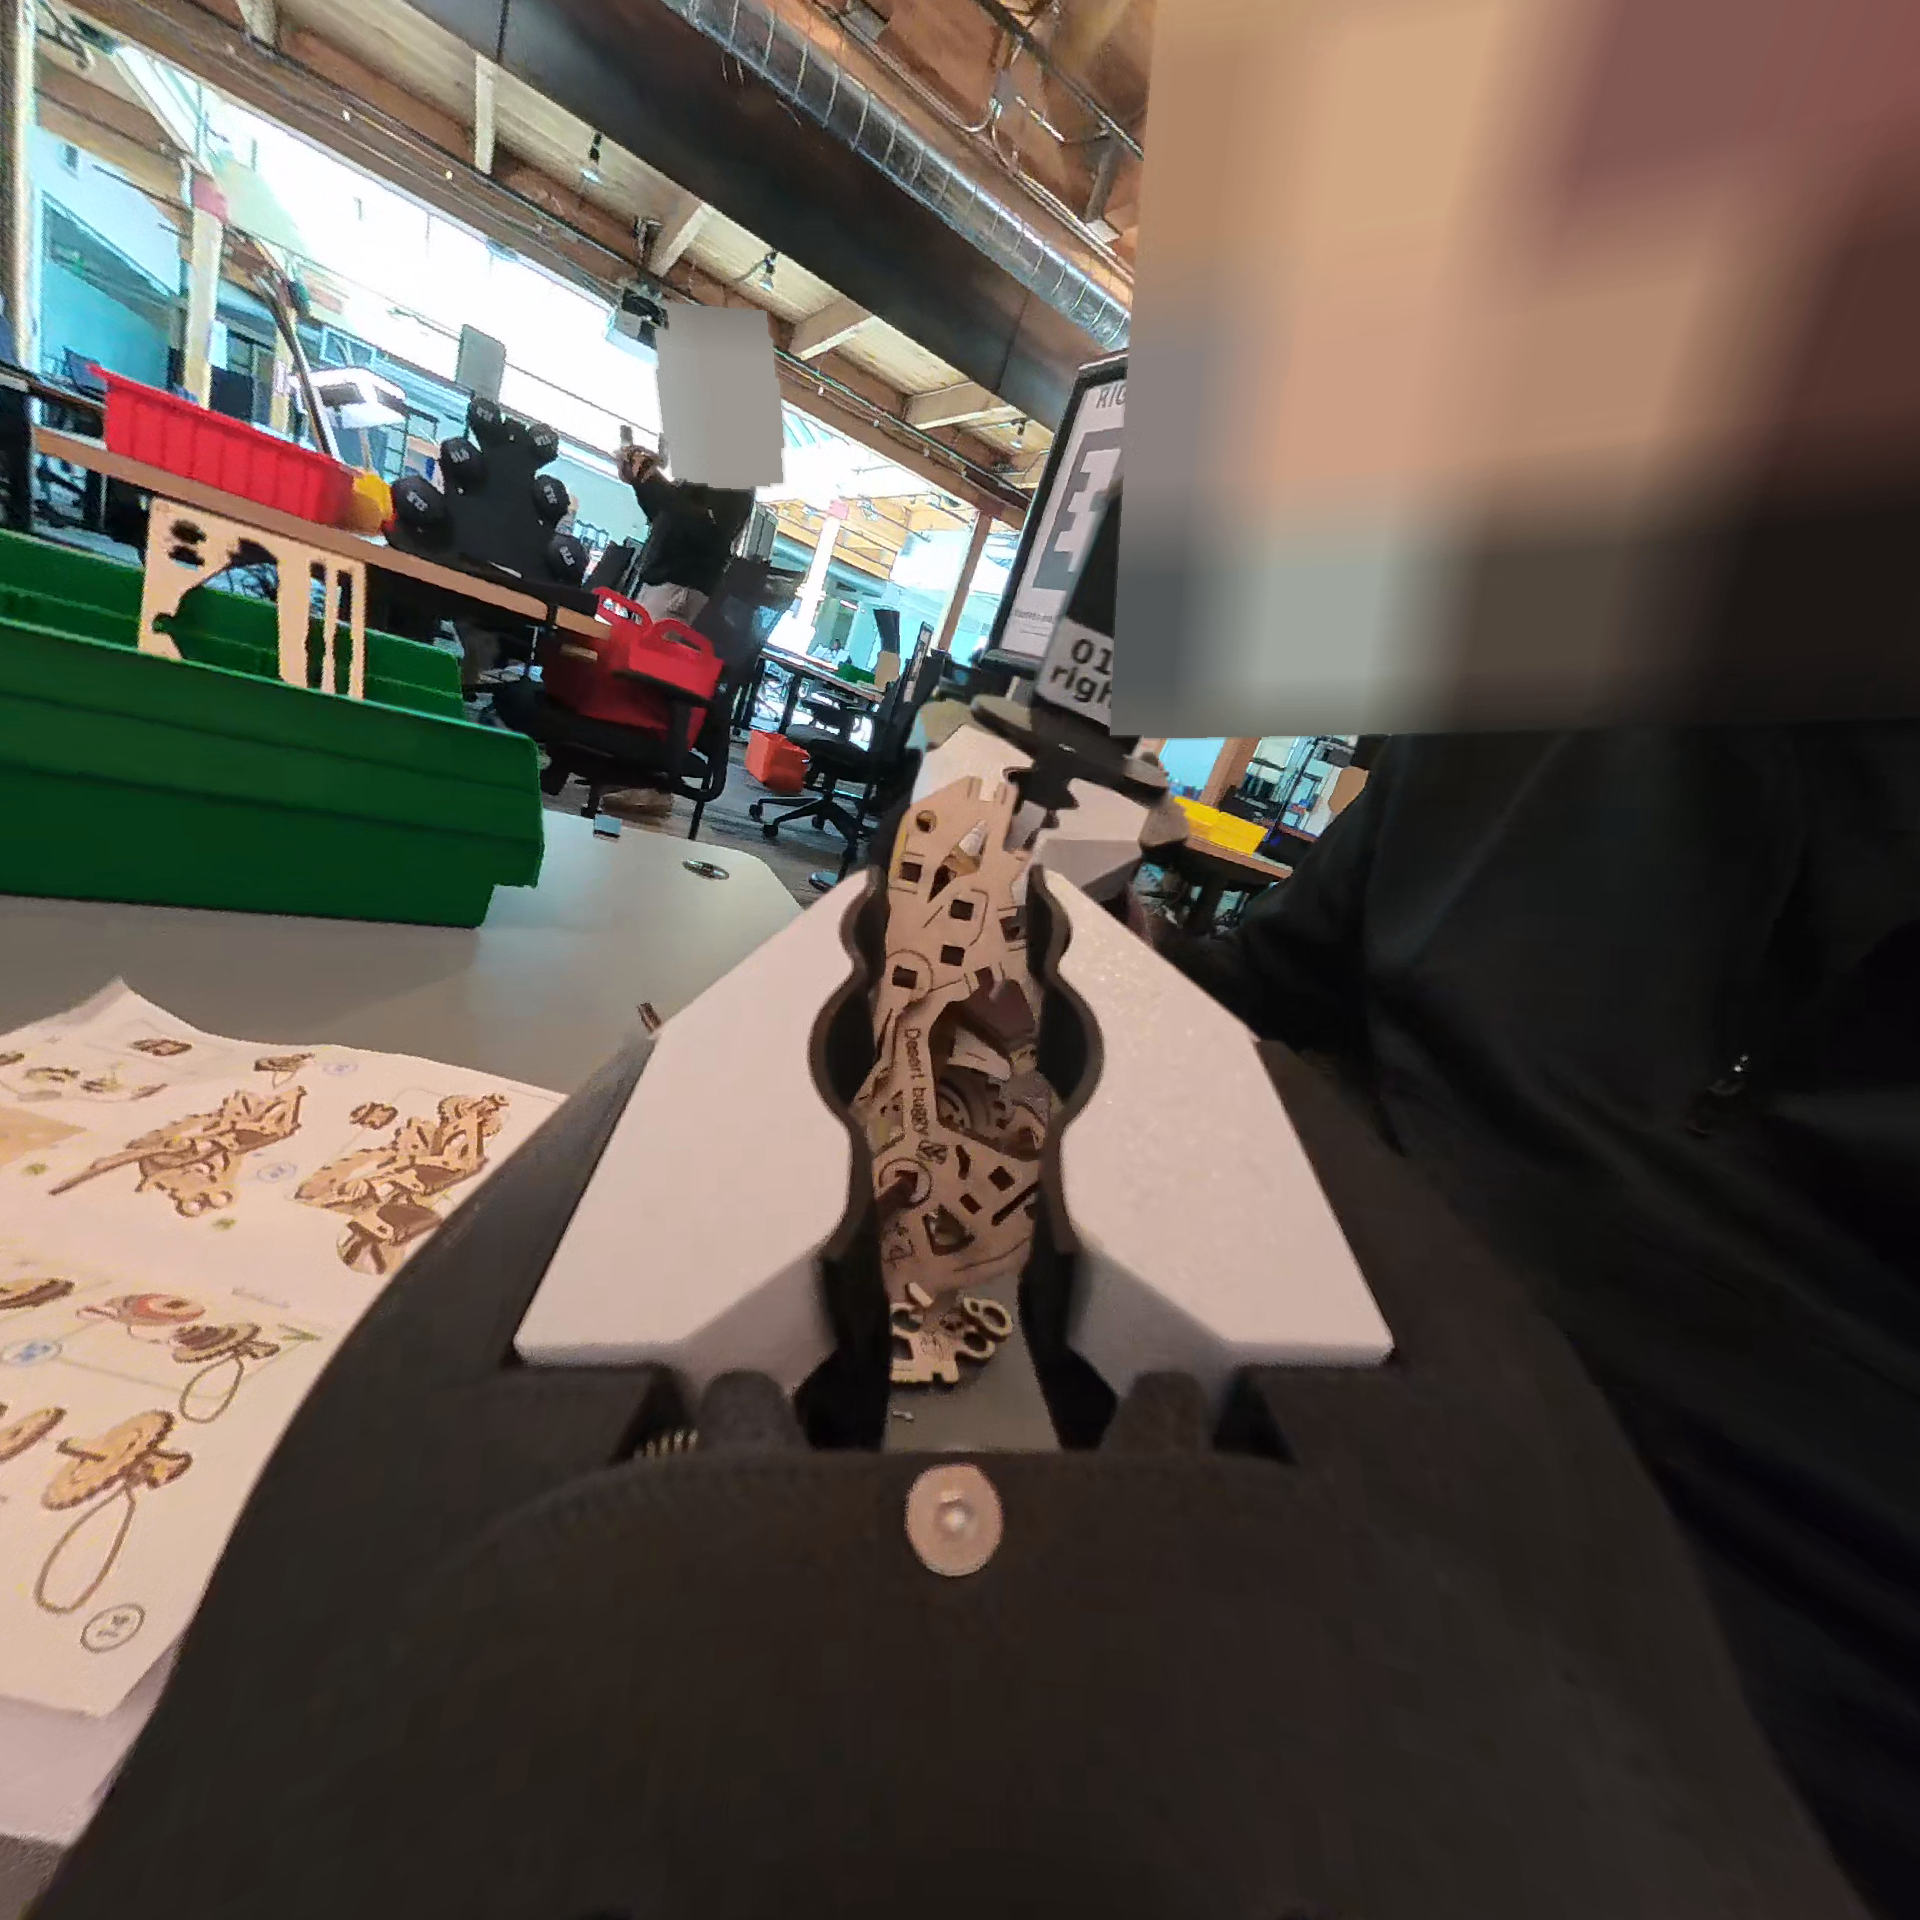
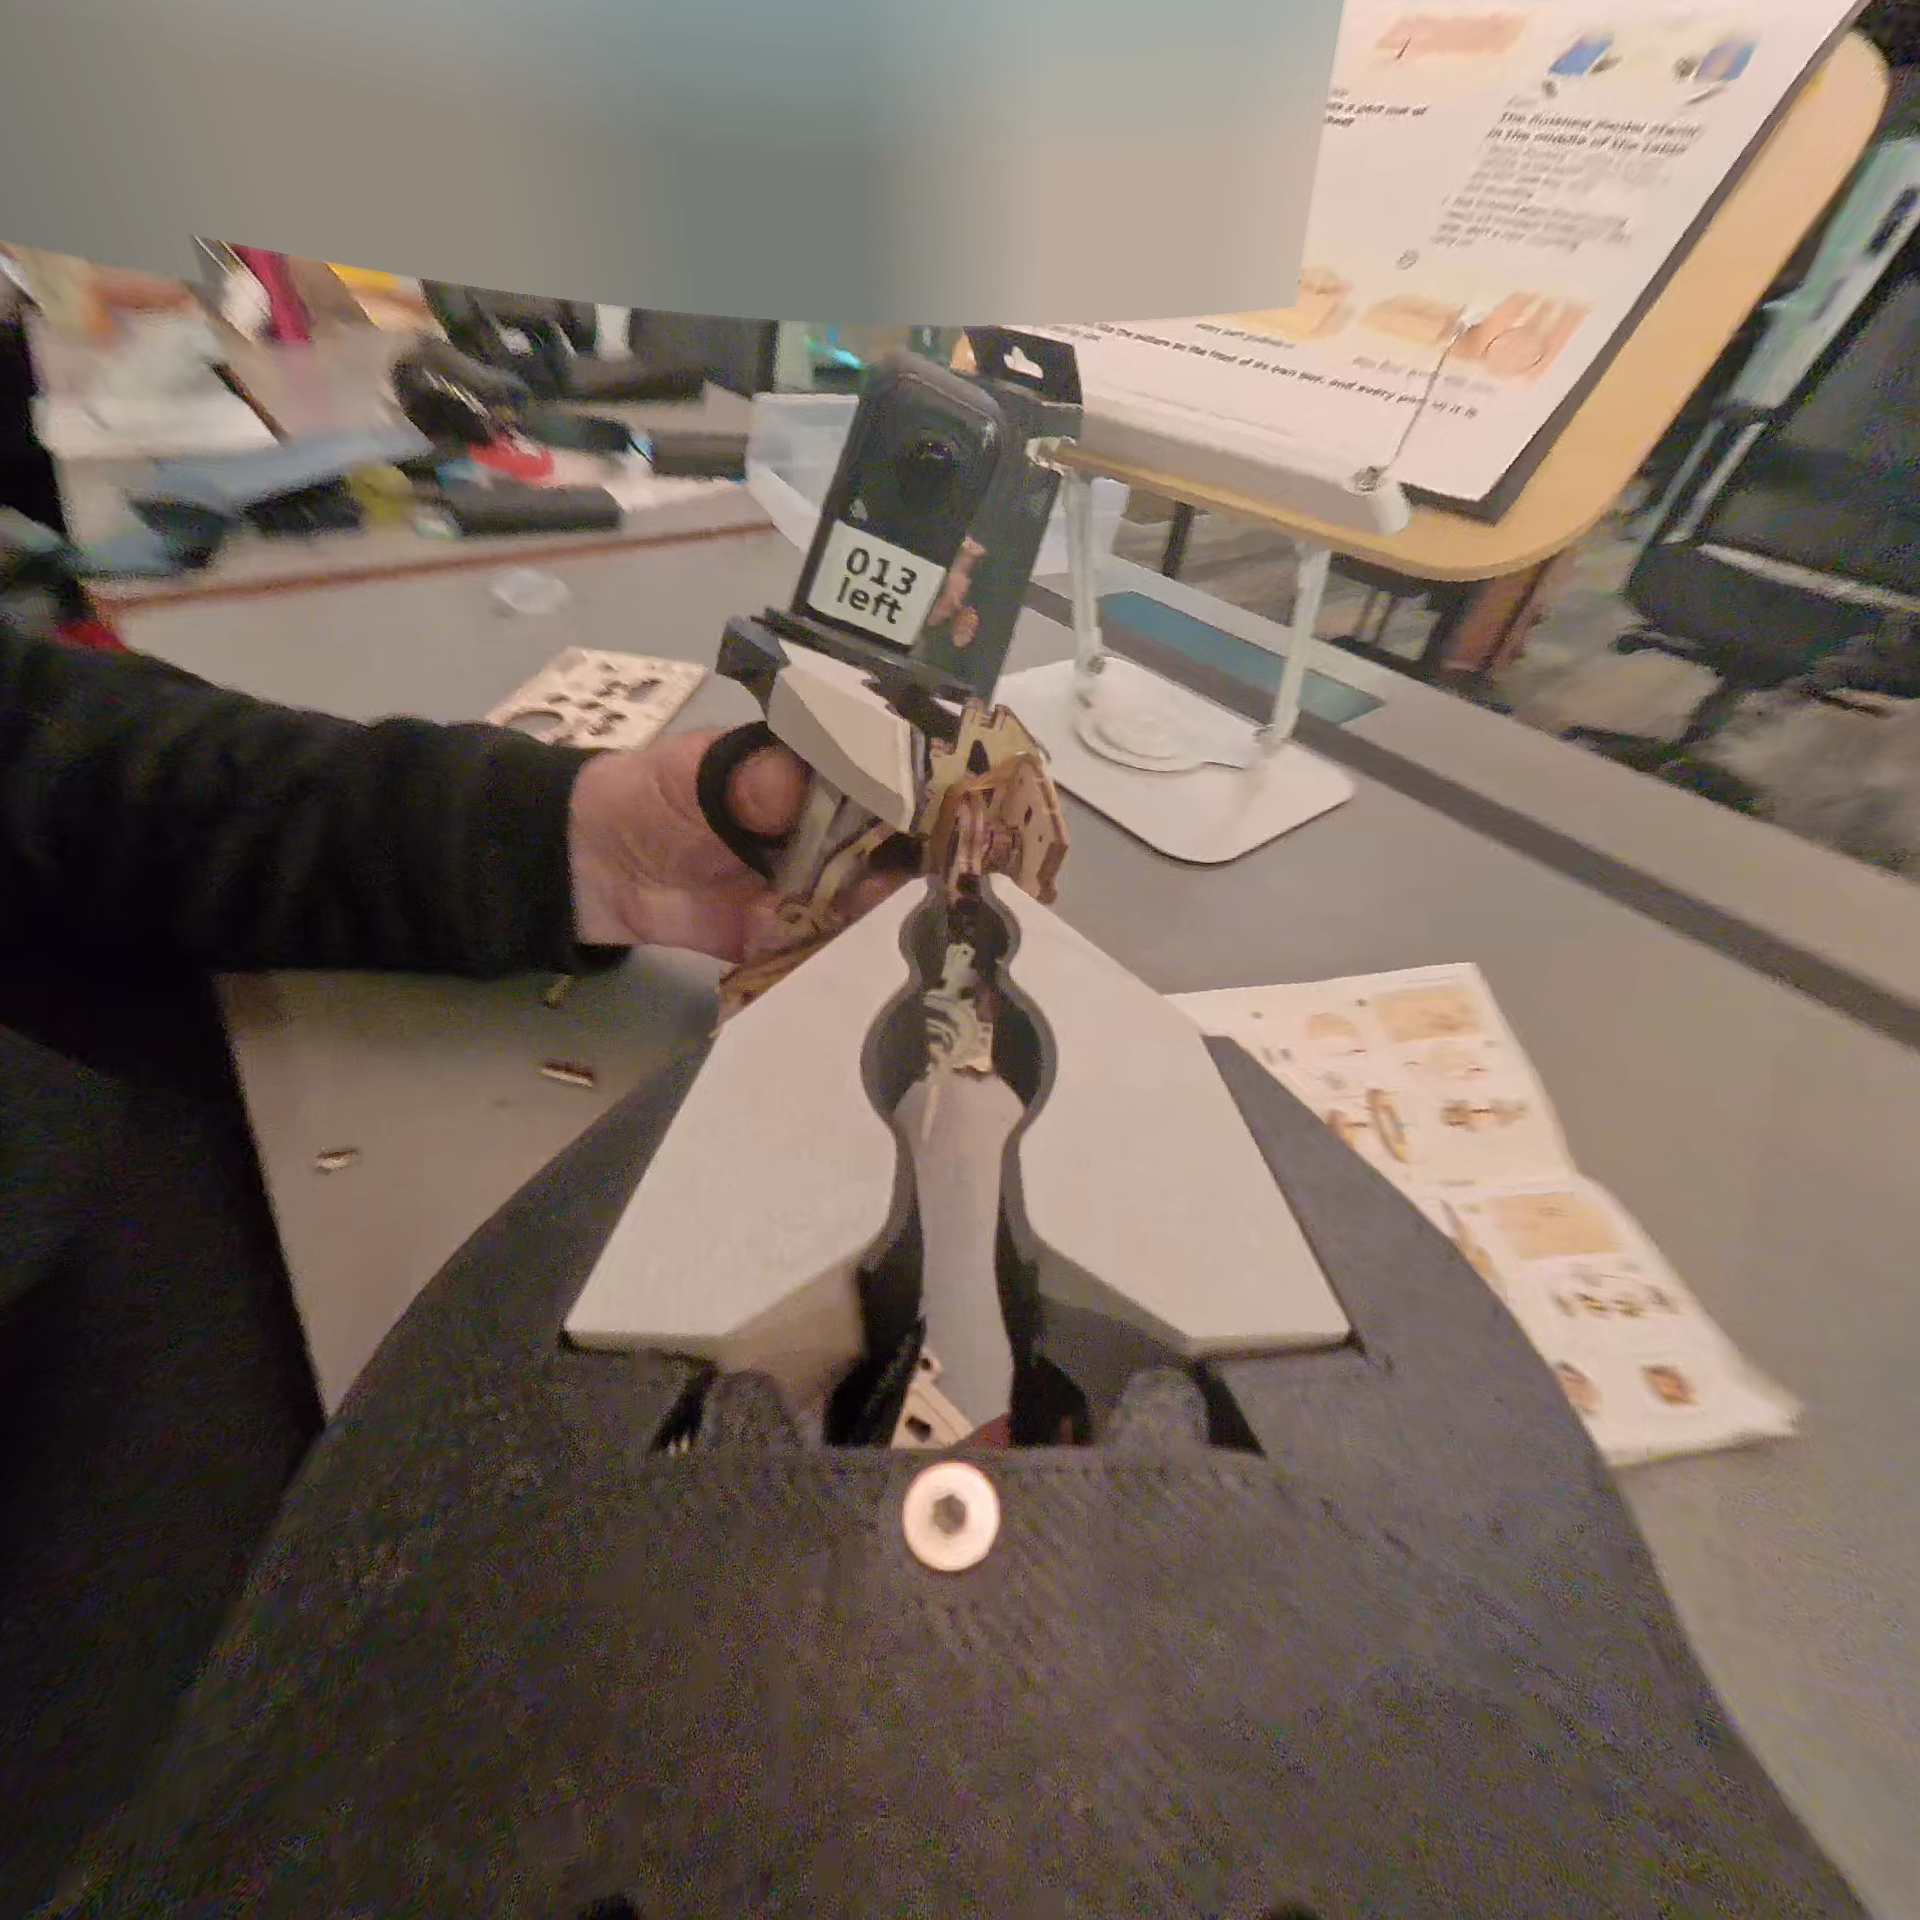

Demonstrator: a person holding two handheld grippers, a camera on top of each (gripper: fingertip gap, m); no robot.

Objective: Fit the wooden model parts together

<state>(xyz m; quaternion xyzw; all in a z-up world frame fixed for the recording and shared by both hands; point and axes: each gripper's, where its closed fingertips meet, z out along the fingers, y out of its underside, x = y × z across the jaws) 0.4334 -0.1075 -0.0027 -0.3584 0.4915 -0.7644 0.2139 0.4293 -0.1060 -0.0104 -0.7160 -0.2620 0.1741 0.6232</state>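
Observation:
A light wooden laser-cut model point(image 1: 951, 1039), a partly built buggy, stands on edge between the black wavy pads of my left gripper point(image 1: 956, 894), which is shut on it above the grey table. My right gripper point(image 1: 1029, 810) meets the model's far top end. In the right wrist view, my right gripper point(image 2: 961, 904) is shut on a small thin wooden part point(image 2: 958, 997), its tips touching the model point(image 2: 1003, 810). A hand point(image 2: 665, 831) holds the left gripper point(image 2: 925, 800) there. I cannot tell how the part sits against the model.
An instruction sheet point(image 1: 208, 1195) lies on the table to the left, also in the right wrist view point(image 2: 1455, 1143). Green bins point(image 1: 260, 769) with a cut-out wooden sheet point(image 1: 249, 603) stand behind. Another wooden sheet point(image 2: 597, 691), a document stand point(image 2: 1195, 769) and small loose bits point(image 2: 566, 1073) are on the table. The tips of both grippers are at nearly the same place.

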